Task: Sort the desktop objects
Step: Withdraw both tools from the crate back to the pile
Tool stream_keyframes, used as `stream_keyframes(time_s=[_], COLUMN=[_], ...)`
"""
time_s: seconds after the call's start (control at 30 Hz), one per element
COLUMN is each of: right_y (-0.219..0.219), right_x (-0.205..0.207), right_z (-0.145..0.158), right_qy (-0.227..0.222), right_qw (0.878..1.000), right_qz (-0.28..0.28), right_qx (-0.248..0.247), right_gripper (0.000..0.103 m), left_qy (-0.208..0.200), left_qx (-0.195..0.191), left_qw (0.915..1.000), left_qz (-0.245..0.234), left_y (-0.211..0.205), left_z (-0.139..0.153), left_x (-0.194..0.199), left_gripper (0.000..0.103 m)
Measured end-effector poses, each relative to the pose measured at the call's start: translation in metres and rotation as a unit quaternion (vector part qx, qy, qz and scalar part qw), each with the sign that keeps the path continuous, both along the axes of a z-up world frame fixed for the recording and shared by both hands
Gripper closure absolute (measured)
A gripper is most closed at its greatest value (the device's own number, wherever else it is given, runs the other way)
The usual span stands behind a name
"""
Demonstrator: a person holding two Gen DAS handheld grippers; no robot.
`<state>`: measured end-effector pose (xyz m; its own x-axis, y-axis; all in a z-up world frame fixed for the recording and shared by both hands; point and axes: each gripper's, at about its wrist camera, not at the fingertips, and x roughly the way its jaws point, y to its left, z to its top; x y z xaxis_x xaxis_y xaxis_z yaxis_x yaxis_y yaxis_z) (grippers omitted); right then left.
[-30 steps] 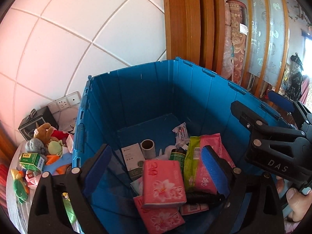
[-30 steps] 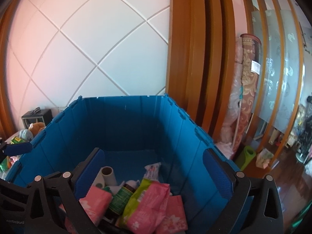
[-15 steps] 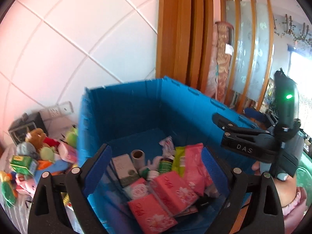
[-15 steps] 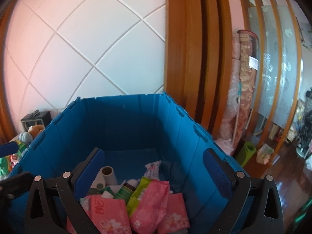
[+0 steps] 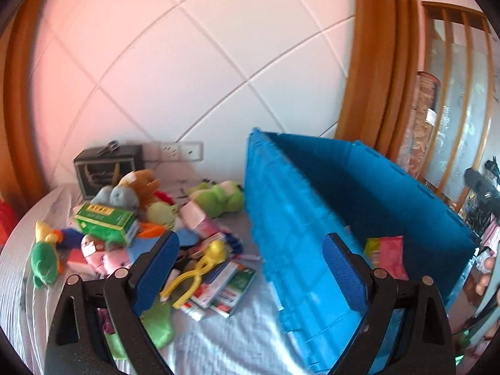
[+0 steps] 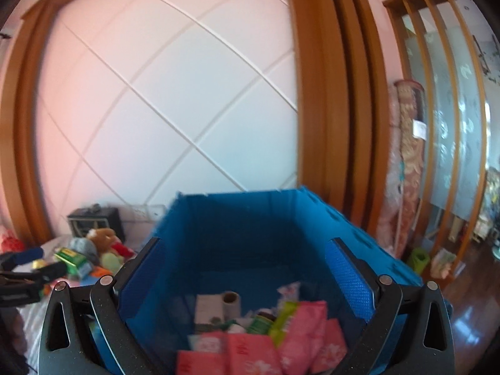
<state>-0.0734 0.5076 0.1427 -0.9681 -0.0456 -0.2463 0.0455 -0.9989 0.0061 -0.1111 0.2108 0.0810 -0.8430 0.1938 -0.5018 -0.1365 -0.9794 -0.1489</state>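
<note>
1. My left jaws (image 5: pixel 250 268) stand apart and empty over the tabletop (image 5: pixel 218 343).
2. At eleven o'clock, the yellow plastic clip tool (image 5: pixel 200 268) looks light, stiff, slippery; I would pinch its handles.
3. Farther off, the green cardboard box (image 5: pixel 106 222) is crushable.
4. My right jaws (image 6: pixel 243 278) gape, empty, over the blue plastic crate (image 6: pixel 237 218).

The left hand-held gripper (image 5: pixel 250 272) is held with its two blue-padded fingers (image 5: pixel 156 268) spread wide, nothing between them. The right hand-held gripper (image 6: pixel 243 278) is likewise spread wide and empty, its blue pads (image 6: pixel 350 281) facing each other across the gap. In the right wrist view the left hand-held gripper shows at the far left edge, level and side-on. In the left wrist view, fingertips of the person's hand (image 5: pixel 484 278) show at the right edge.
</note>
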Motion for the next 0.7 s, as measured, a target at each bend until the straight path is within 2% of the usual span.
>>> stream_keyframes(time_s=[0.17,0.43,0.53,0.7], right_y=[-0.063,-0.158,-0.189,-0.229], right_x=[0.007,0.011,0.006,-0.008], right_z=[0.008,0.010,-0.003,-0.046], right_qy=[0.010,0.000,-0.017,-0.079], right_qw=[0.999,0.994,0.992,0.986], right_qz=[0.031,0.104,0.121,0.143], right_qx=[0.018,0.016,0.020,0.018], right_gripper=[0.000,0.000,0.000,0.000], left_qy=[-0.030,-0.068,-0.095,-0.133], left_qx=[-0.013,-0.036,-0.036,-0.040], left_qw=[0.9986,0.9912,0.9865,0.9800], left_qz=[0.041,0.108,0.128,0.142], left_y=[-0.070,-0.188,-0.225,-0.268], left_z=[-0.022,-0.070,-0.096,-0.140], left_x=[0.003,0.015,0.017,0.018], left_gripper=[0.009,0.009,0.009,0.009])
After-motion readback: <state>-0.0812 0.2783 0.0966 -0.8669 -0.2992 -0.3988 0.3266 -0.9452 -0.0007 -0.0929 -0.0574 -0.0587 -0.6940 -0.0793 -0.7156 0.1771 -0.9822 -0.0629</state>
